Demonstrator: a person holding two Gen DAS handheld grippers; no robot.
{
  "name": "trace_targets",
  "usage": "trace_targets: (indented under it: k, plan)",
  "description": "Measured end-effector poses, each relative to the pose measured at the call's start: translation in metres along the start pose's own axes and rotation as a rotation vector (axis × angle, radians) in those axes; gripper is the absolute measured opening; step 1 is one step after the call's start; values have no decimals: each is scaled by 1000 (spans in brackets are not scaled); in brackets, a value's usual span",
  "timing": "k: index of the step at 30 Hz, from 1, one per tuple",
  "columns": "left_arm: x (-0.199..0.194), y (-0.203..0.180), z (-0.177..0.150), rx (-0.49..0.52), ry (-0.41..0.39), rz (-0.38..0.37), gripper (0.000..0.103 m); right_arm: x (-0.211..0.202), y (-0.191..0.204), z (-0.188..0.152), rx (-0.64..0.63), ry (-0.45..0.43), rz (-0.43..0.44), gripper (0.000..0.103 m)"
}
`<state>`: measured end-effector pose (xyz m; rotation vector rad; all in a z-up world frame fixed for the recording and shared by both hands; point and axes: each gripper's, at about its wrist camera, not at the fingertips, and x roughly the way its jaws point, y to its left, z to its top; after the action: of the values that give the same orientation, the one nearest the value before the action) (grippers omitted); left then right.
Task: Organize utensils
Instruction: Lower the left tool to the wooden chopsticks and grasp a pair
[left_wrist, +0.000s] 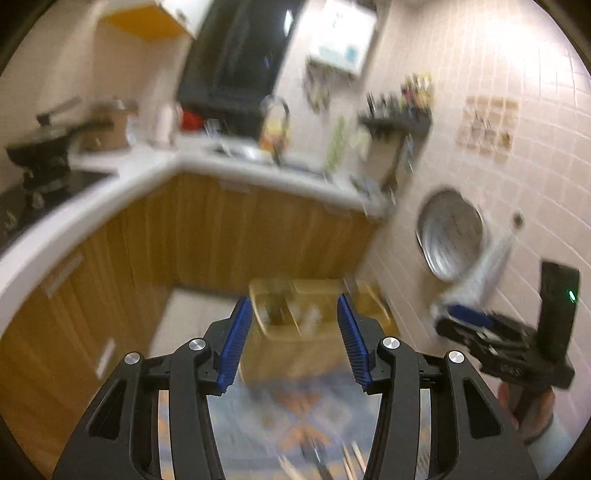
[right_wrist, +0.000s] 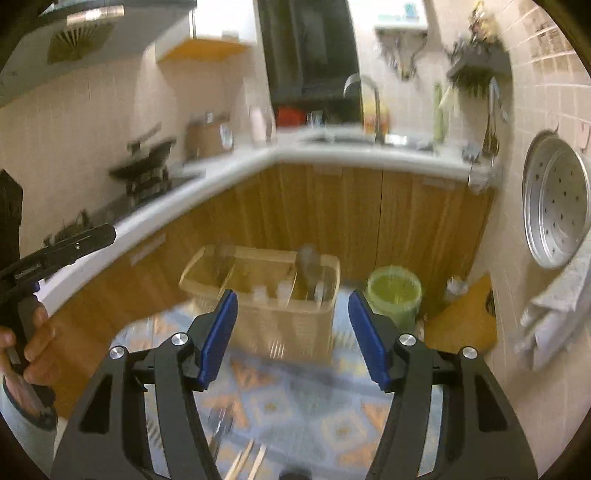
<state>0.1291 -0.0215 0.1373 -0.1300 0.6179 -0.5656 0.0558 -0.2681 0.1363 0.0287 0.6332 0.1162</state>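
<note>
A beige divided utensil caddy (right_wrist: 273, 295) stands on a patterned cloth (right_wrist: 314, 402), with a spoon (right_wrist: 309, 264) and other pieces upright in it. It also shows blurred in the left wrist view (left_wrist: 295, 325). Wooden chopsticks (right_wrist: 247, 459) and a dark metal utensil (right_wrist: 221, 424) lie on the cloth near the bottom edge; chopsticks show in the left wrist view (left_wrist: 351, 461). My left gripper (left_wrist: 294, 343) is open and empty, above the cloth. My right gripper (right_wrist: 291, 336) is open and empty, facing the caddy. Each gripper shows at the edge of the other's view.
A green cup (right_wrist: 394, 291) stands right of the caddy, and a wooden board (right_wrist: 461, 321) leans beyond it. A white L-shaped counter (right_wrist: 332, 155) with wooden cabinets, a stove with a pan (right_wrist: 144, 162) and a sink faucet (right_wrist: 369, 103) lies behind. A metal steamer tray (right_wrist: 557, 199) hangs on the right wall.
</note>
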Motion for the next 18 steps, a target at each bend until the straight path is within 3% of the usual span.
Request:
trace_targets:
  k: [4,11,15,18]
  plan:
    - [10,-4,-34,-24,191,-22,47,10,11,-26,2,191,-5,59]
    - [53,2,-118,-64,454,-10,46,42,9,-75,58,401,9,58]
    - [75,3,-153,-67,538,37,46,67,-4,-106,120,539,26,45]
    - [90,6,-171,-116,587,64,45,76,-14,-123,152,594,18,43]
